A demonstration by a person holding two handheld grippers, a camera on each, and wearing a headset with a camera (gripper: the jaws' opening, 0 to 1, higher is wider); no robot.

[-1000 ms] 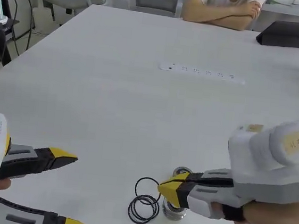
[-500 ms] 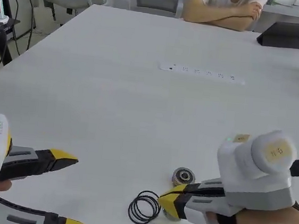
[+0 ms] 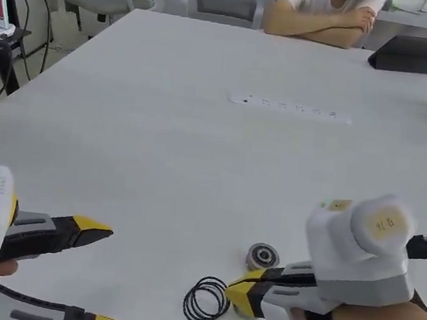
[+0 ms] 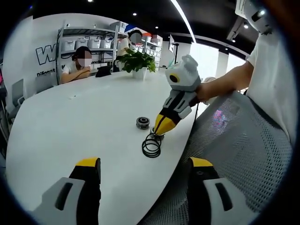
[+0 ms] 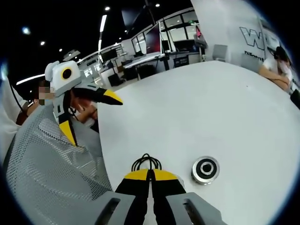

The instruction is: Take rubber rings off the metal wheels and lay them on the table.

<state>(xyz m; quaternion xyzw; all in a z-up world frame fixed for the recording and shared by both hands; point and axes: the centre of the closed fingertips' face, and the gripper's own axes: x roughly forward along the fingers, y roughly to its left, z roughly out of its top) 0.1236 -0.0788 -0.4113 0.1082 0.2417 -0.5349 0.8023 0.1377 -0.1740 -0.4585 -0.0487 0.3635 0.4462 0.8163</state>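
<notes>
Several rubber rings are already lying on the table near a metal wheel; the right gripper is holding its jaws together beside them, the left gripper gaping.

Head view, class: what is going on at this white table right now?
A person holds a gripper in each hand over a white table. The right gripper has its jaws shut and its tips down at the edge of a small heap of black rubber rings lying on the table. Whether it pinches one cannot be told. A metal wheel lies flat just beside the heap. The left gripper hangs open off to the side, holding nothing.
</notes>
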